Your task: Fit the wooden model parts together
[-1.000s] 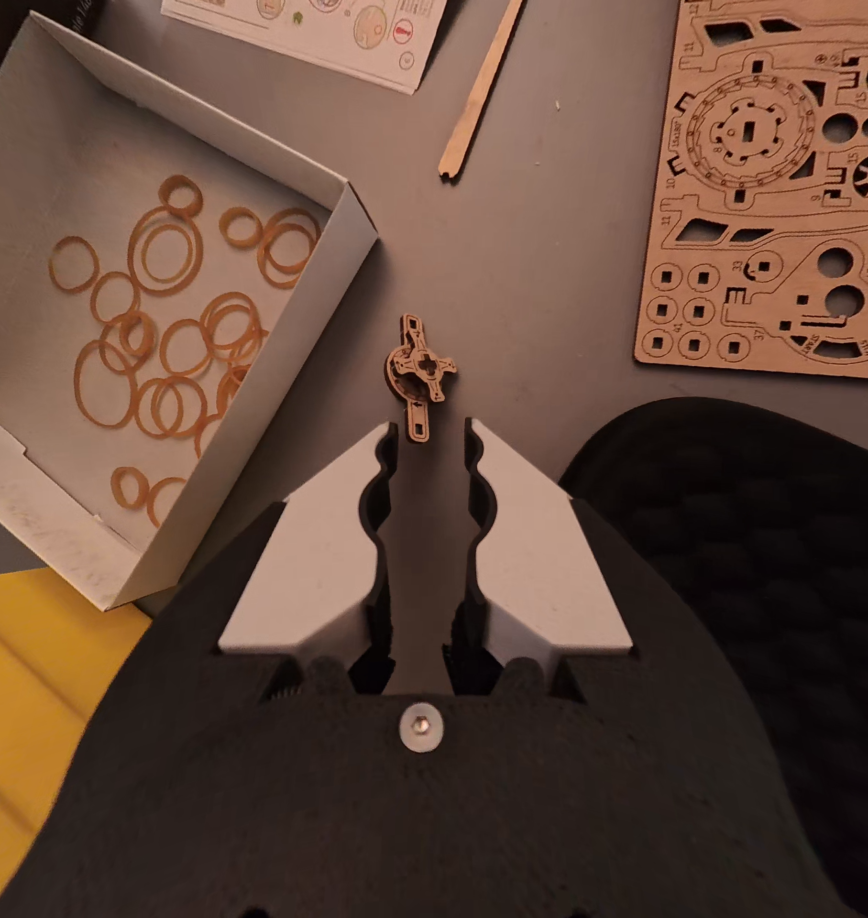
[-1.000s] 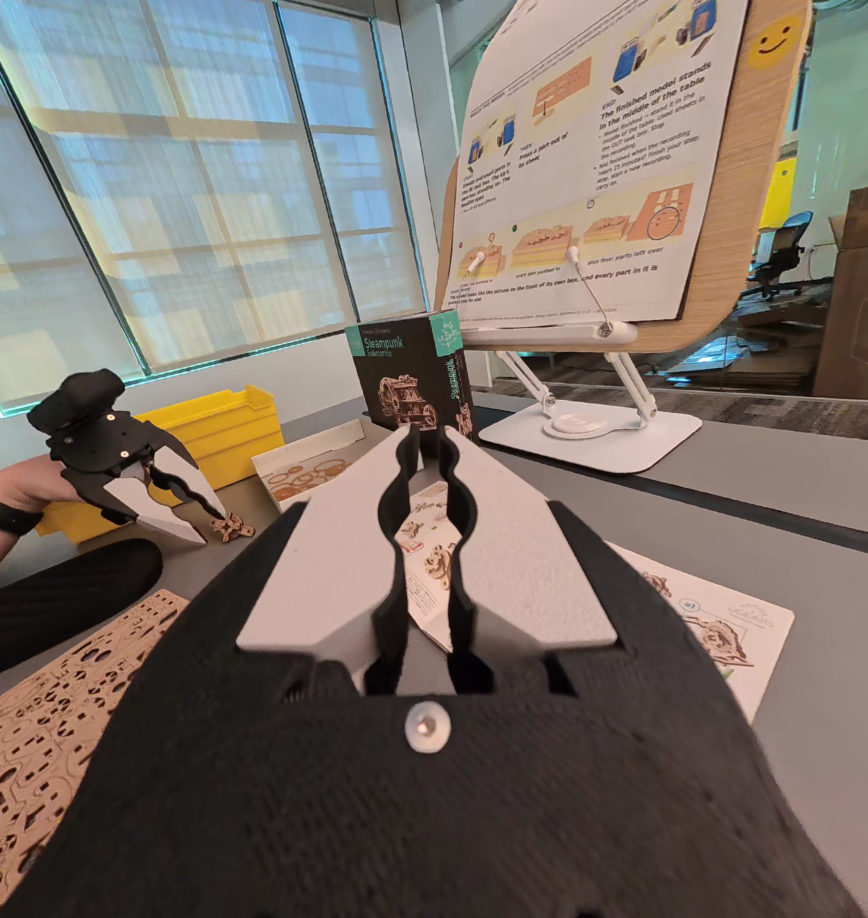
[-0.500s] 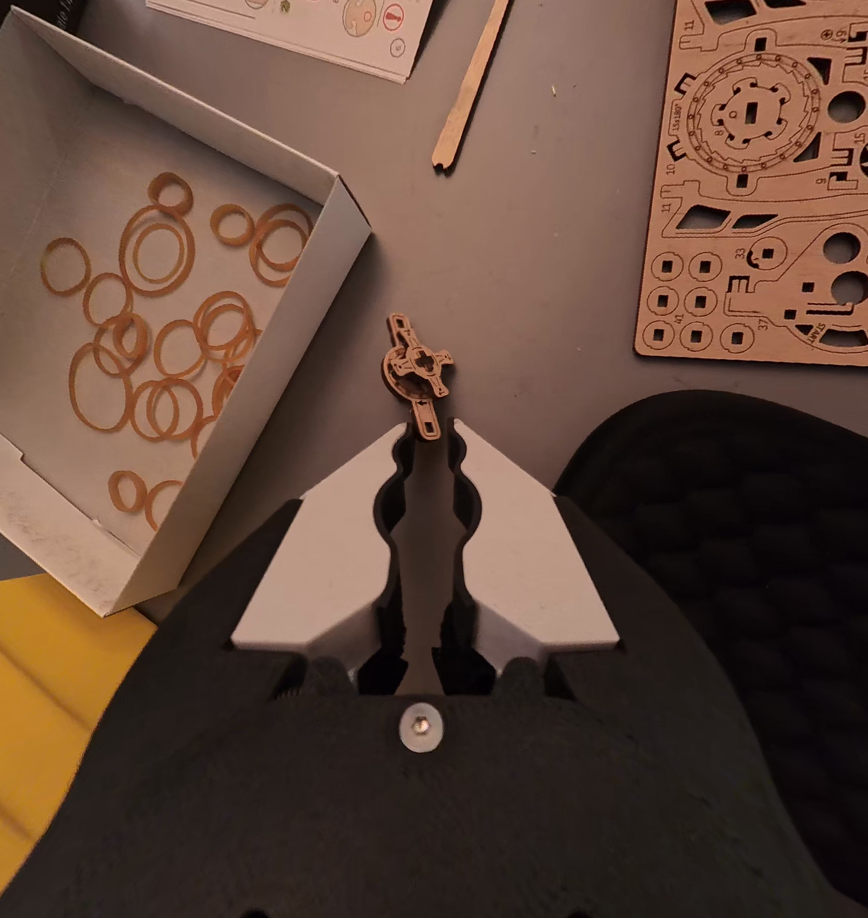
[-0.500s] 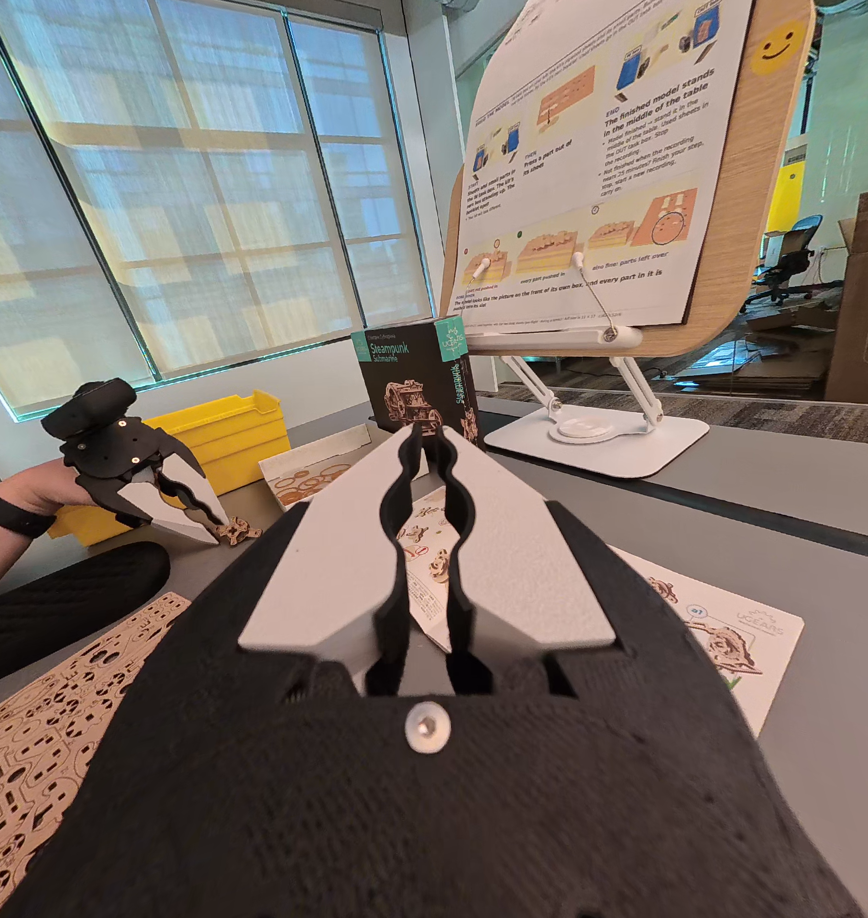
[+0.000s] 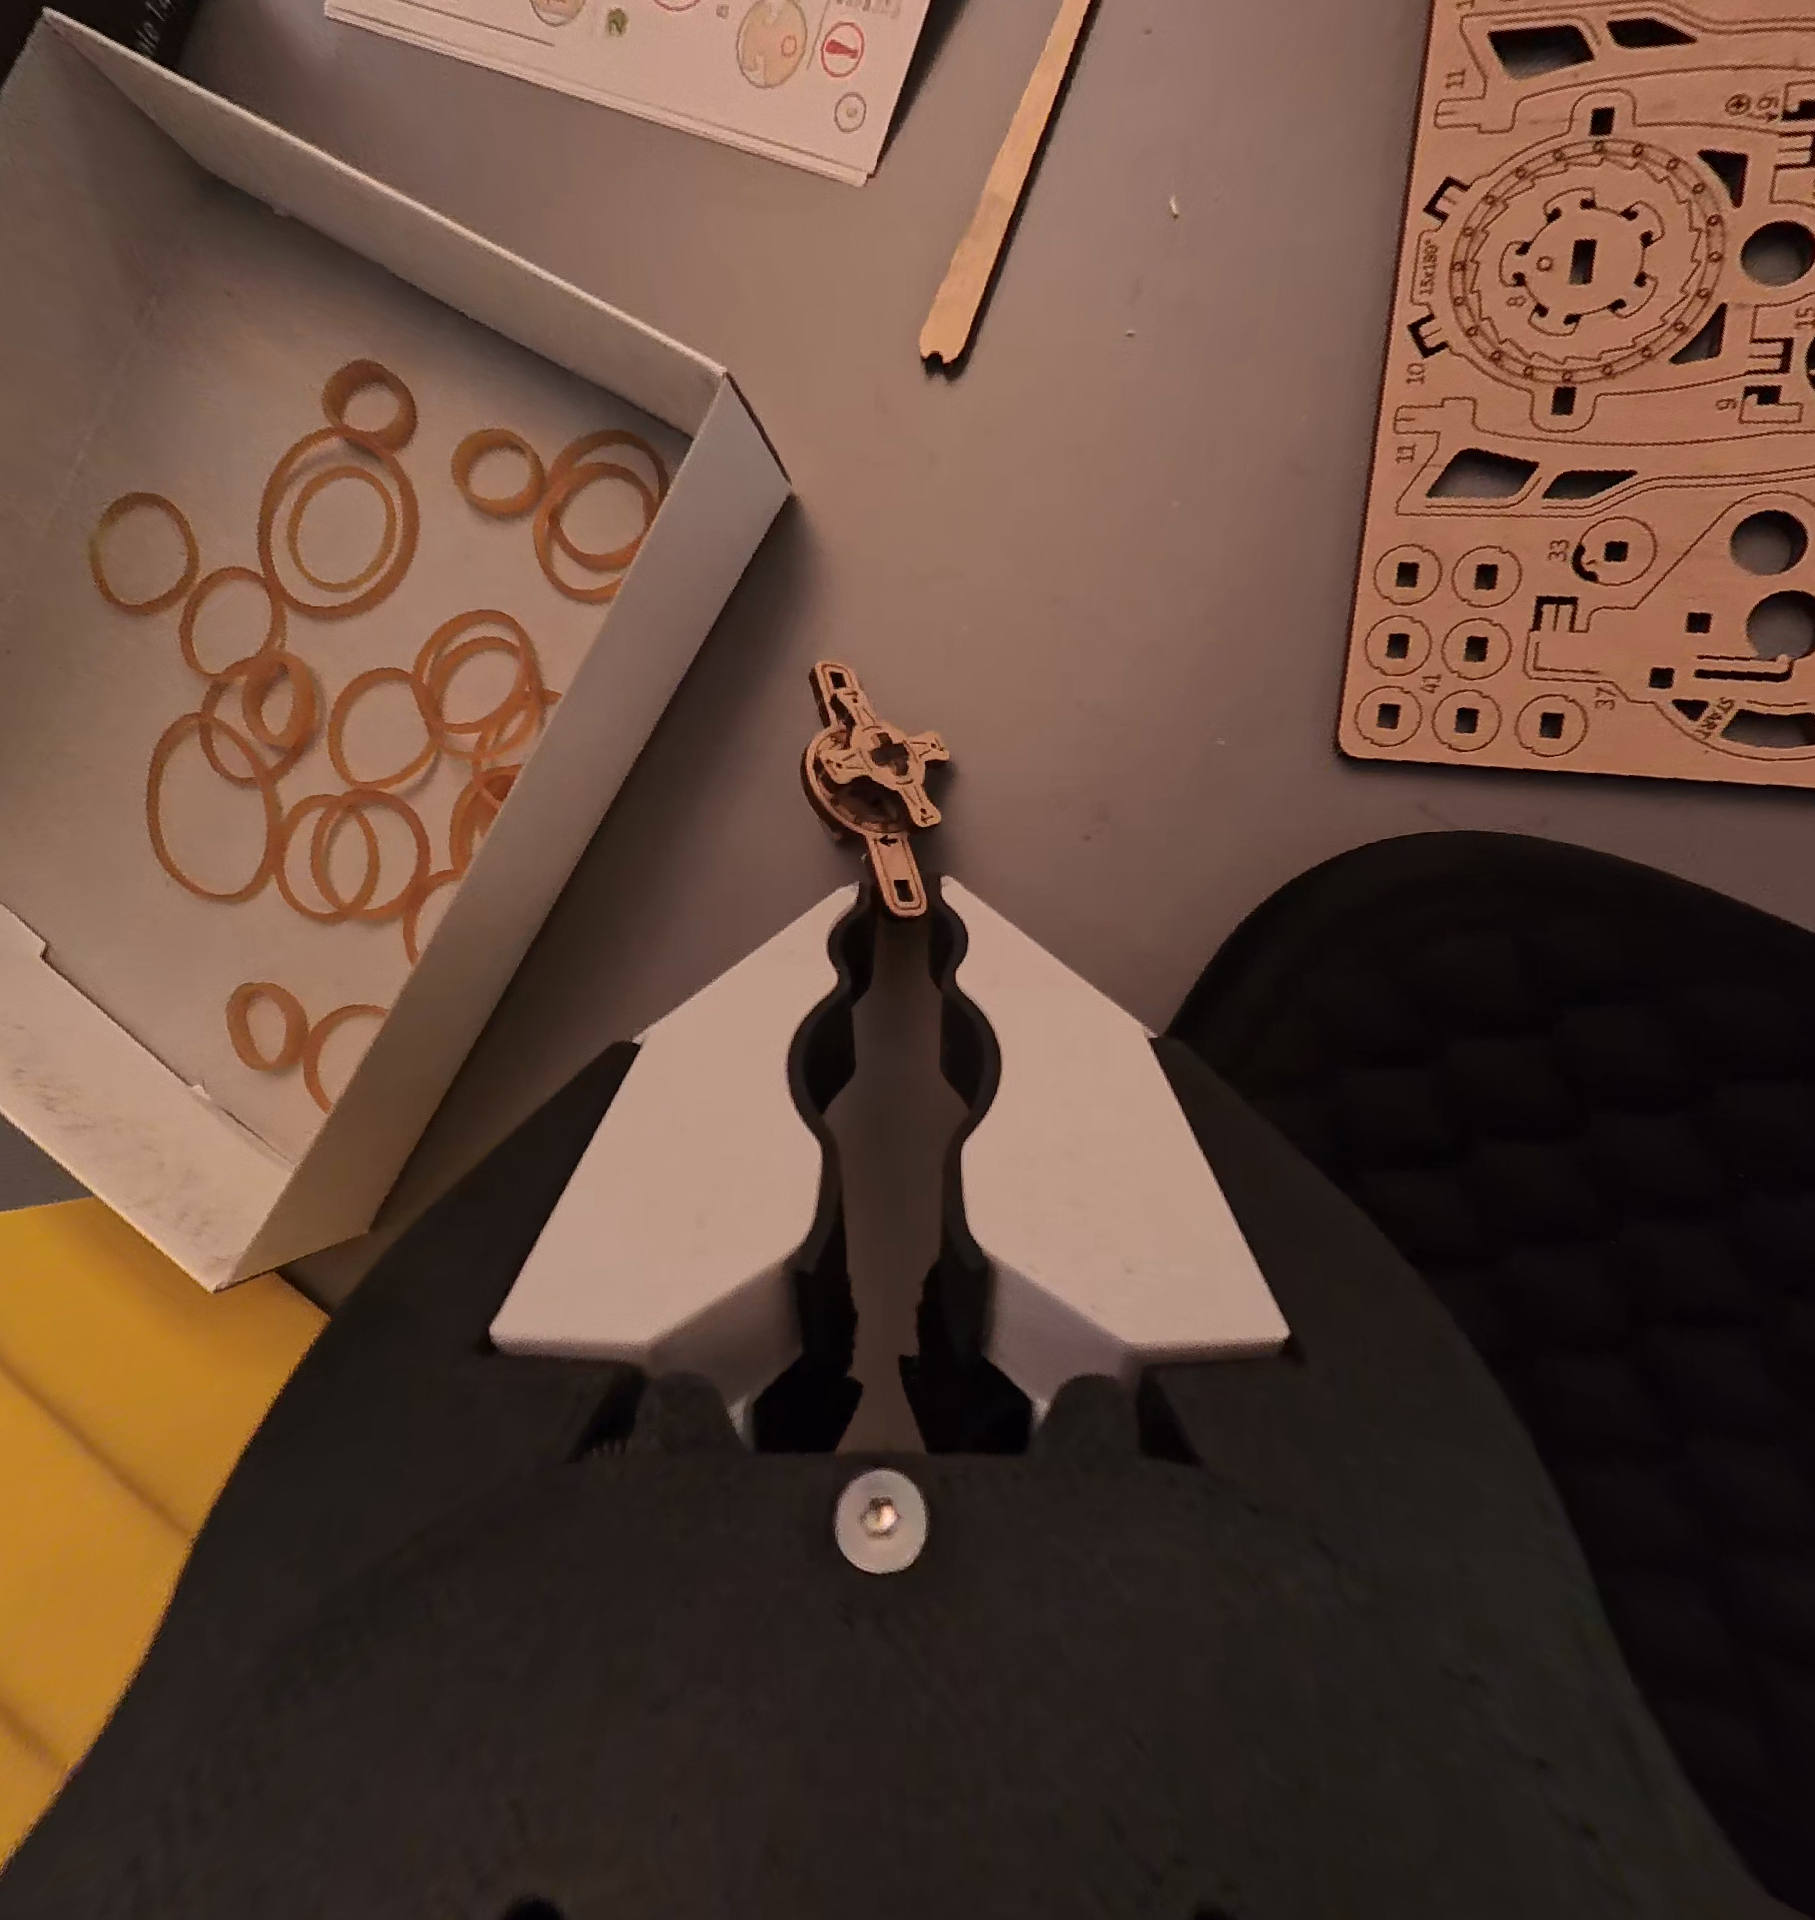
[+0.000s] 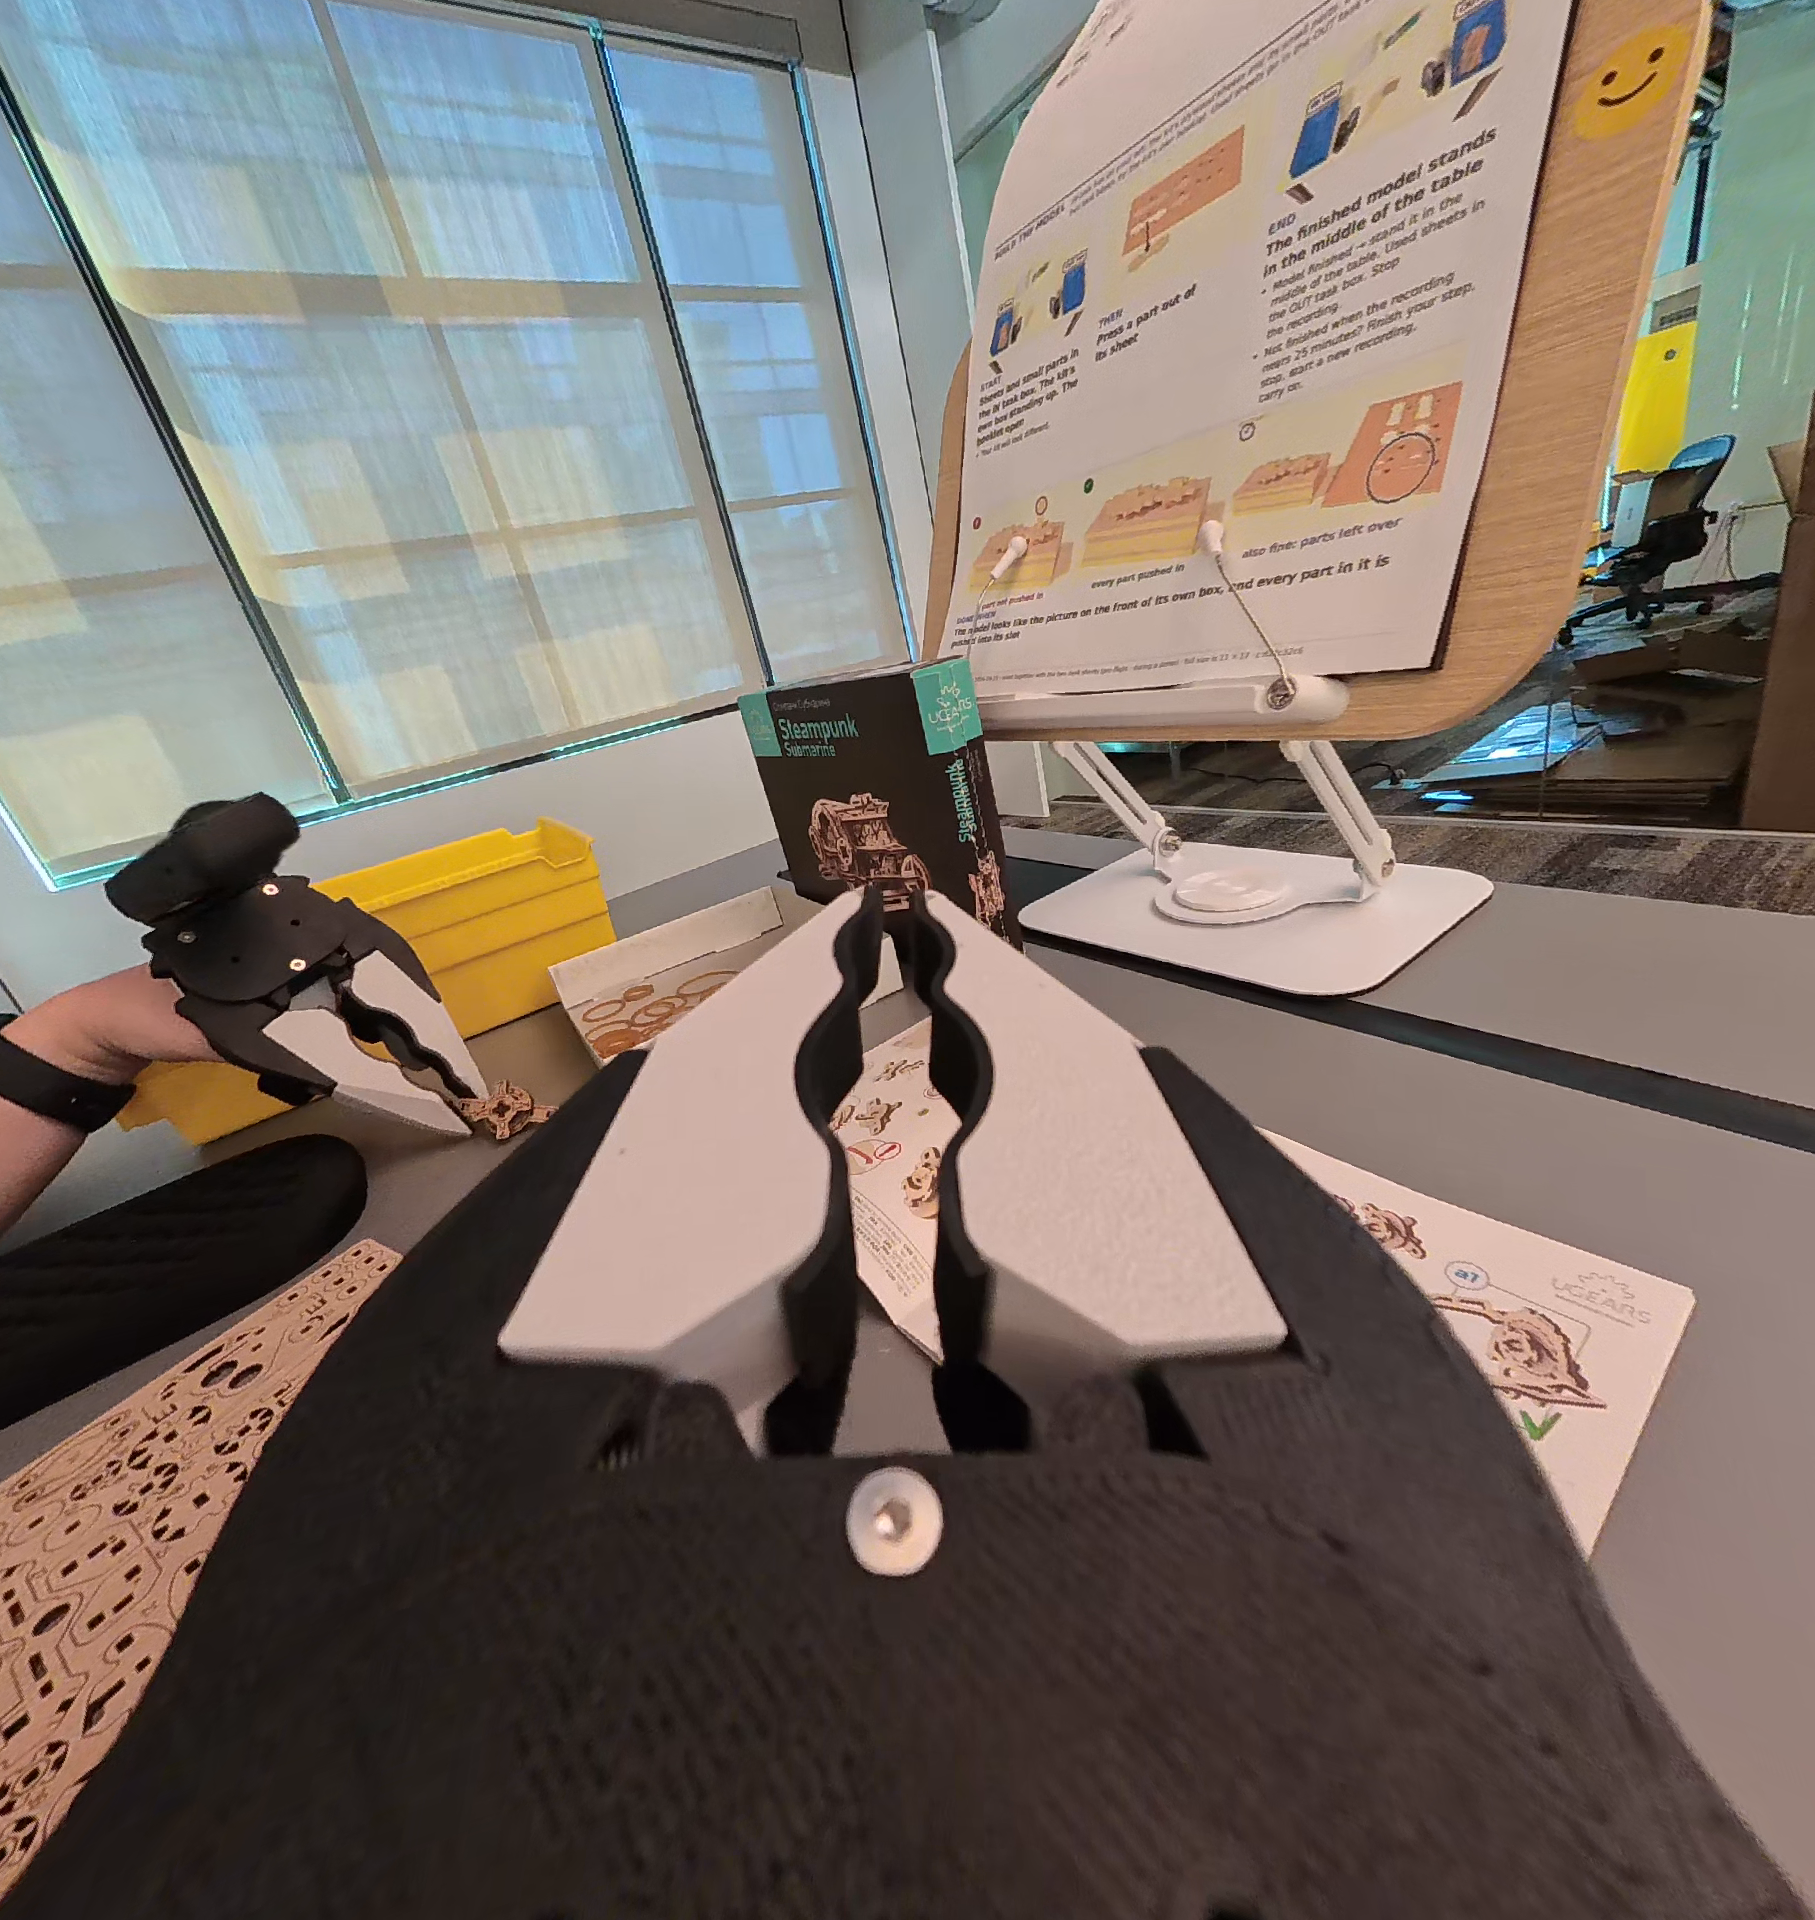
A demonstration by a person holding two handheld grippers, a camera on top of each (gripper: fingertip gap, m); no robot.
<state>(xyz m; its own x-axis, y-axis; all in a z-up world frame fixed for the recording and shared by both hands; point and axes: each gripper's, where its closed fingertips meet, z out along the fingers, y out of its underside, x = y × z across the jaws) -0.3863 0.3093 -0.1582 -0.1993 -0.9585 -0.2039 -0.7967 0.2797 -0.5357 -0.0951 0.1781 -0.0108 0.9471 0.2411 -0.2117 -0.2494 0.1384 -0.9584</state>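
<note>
Left tool (image 5: pixel 901 896) has closed onto the wooden assembly (image 5: pixel 875 774); right tool (image 6: pixel 890 906) unchanged.

Pale laser-cut plywood sheet (image 5: pixel 1609 416) – matt; white cardboard tray (image 5: pixel 737 499); smooth grey bench (image 5: pixel 1142 520); rough black hand-held gripper (image 5: pixel 900 894) body.

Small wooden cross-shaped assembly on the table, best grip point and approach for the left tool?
Grip the long flat arm of the wooden assembly, the end nearest the left tool, coming in along its length. That strip is thin and sticks out clear of the bulky hub, so it likely fits between the narrowed fingertips.
</note>
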